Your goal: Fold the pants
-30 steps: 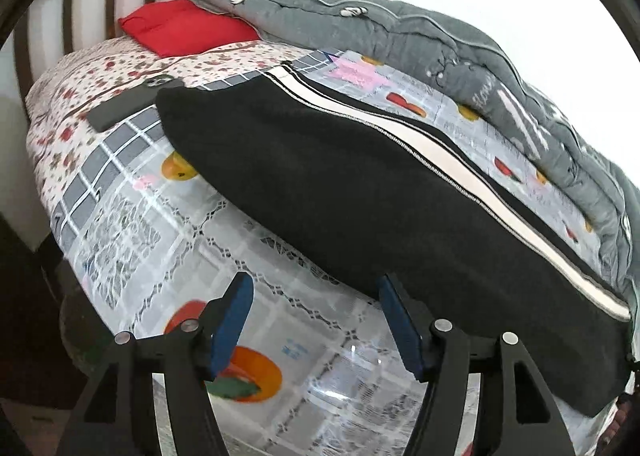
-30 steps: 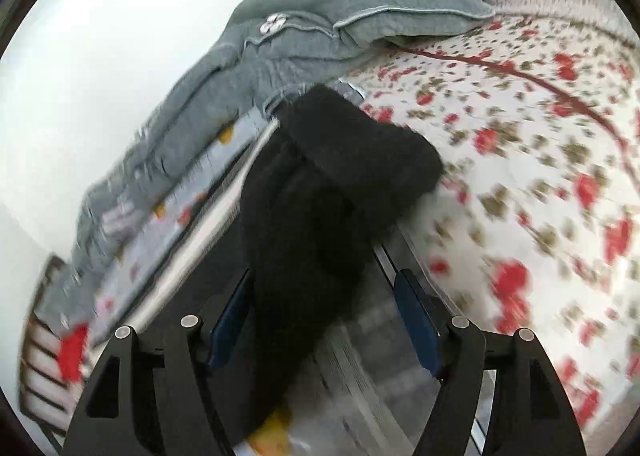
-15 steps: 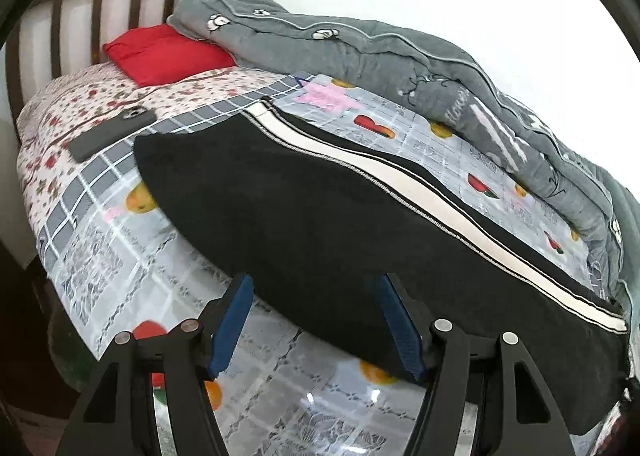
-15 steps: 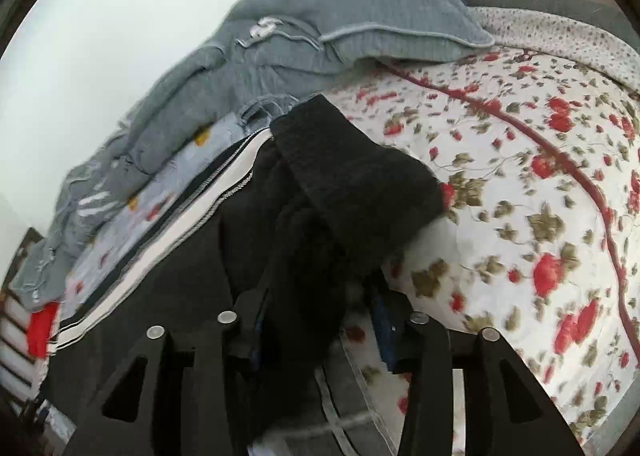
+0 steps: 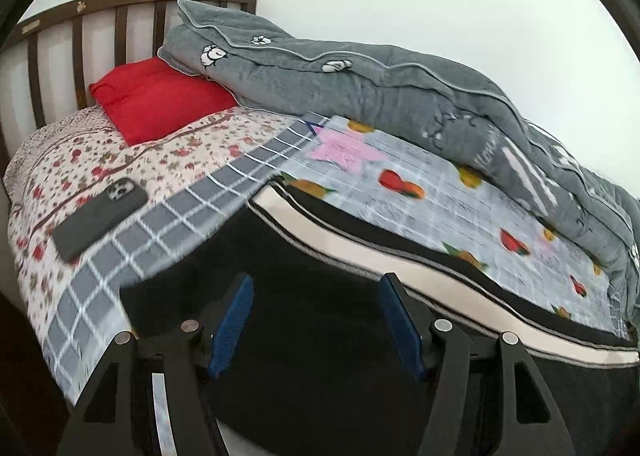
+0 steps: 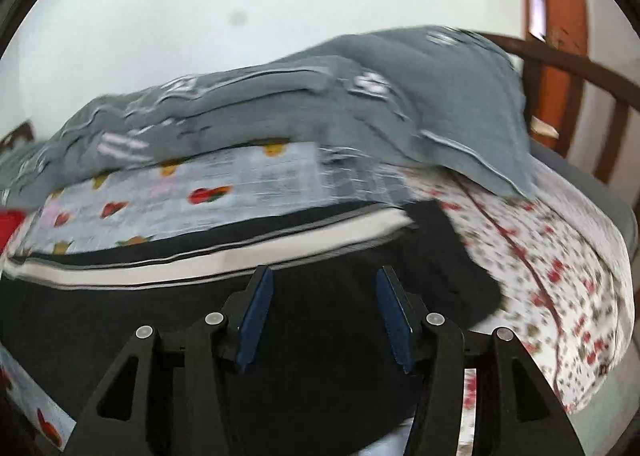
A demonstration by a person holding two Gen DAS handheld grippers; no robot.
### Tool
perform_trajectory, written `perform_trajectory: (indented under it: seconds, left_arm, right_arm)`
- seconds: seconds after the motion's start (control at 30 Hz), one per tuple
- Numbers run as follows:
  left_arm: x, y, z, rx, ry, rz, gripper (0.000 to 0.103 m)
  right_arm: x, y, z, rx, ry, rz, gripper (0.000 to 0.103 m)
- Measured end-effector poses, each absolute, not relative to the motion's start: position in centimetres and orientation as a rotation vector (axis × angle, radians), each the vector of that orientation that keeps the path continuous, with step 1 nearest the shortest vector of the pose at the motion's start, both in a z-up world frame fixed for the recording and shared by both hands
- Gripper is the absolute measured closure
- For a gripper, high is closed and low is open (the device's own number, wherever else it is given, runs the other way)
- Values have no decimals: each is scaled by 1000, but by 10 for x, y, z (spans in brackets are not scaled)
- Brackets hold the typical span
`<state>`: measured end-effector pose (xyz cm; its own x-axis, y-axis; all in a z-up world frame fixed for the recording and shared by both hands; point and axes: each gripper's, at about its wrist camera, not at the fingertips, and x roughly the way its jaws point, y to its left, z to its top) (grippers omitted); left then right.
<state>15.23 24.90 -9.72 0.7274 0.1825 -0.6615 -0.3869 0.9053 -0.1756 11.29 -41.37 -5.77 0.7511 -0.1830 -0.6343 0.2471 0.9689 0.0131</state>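
Note:
Black pants (image 5: 320,248) with a white side stripe (image 5: 360,252) lie stretched across the fruit-print mat (image 5: 440,192) on the bed. My left gripper (image 5: 316,280) hovers open over one end of them, with black cloth seen behind the gap and nothing pinched. In the right wrist view the pants (image 6: 160,316) run off to the left, and their other end (image 6: 452,268) lies on the flowered sheet. My right gripper (image 6: 323,270) is over that end with its jaws opening. Its blue pads (image 6: 256,312) stand clear of the cloth.
A dark phone (image 5: 100,218) lies on the flowered sheet near the left bed edge. A red pillow (image 5: 160,100) rests by the wooden headboard (image 5: 80,36). A bulky grey quilt (image 5: 380,96) runs along the wall side. A curved wooden rail (image 6: 580,68) stands beyond the bed.
My left gripper moved forward from the mat to over the pants' end. My right gripper, shut on a bunched end half a second ago, rolled level and let go; that end now lies flat.

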Motion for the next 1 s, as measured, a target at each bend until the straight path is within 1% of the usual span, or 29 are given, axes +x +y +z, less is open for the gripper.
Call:
perform_trajectory:
  seconds: [0.07,0.27,0.37,0.43,0.5,0.57,0.6,0.63,0.7,0.8,0.87,0.93,0.97,1.0]
  left_arm:
    - [172,269,-101,-329,697,311,40]
    - [232,302,-111,-289,717,321,41]
    - [259,313,-126,-261,780,323,41]
    - [268,318,-147,-246,832,356,41]
    - [270,320,-160,-257,839,363,51]
    - [266,319,-157,-260,803,361,81]
    - [263,319,-151,-262,774,357,88]
    - [257,320,-142,-271,723,351,93]
    - [240,326,-120,-330,588,315,94]
    - [232,332,-103,-330,481,331,94]
    - [248,337,-111,-325,531,384,94]
    - [266,344,-133,-356,643,408,94]
    - [268,345,-142,-366,666,416,94]
    - [267,345,-146,-369,674,415,94]
  right_arm:
    - [126,-392,-60,64,689,-210,45]
    - [154,-351,-72,-4,701,-206,45]
    - [169,-341,-81,19,714,-203,45]
    - [179,-337,-89,12,725,-187,45]
    - [189,-332,-97,9,743,-184,45]
    - [198,-326,-105,9,760,-179,45]
    - [202,-323,-108,12,768,-172,45]
    - [206,-320,-110,15,775,-167,45]
    - [212,-314,-113,7,780,-154,45]
    - [218,-307,-111,-25,774,-140,45]
    - [224,-304,-109,-46,770,-127,45]
    - [231,-304,-107,-61,776,-98,44]
    - [238,-303,-107,-75,788,-59,41]
    - [244,-303,-109,-91,802,-15,36]
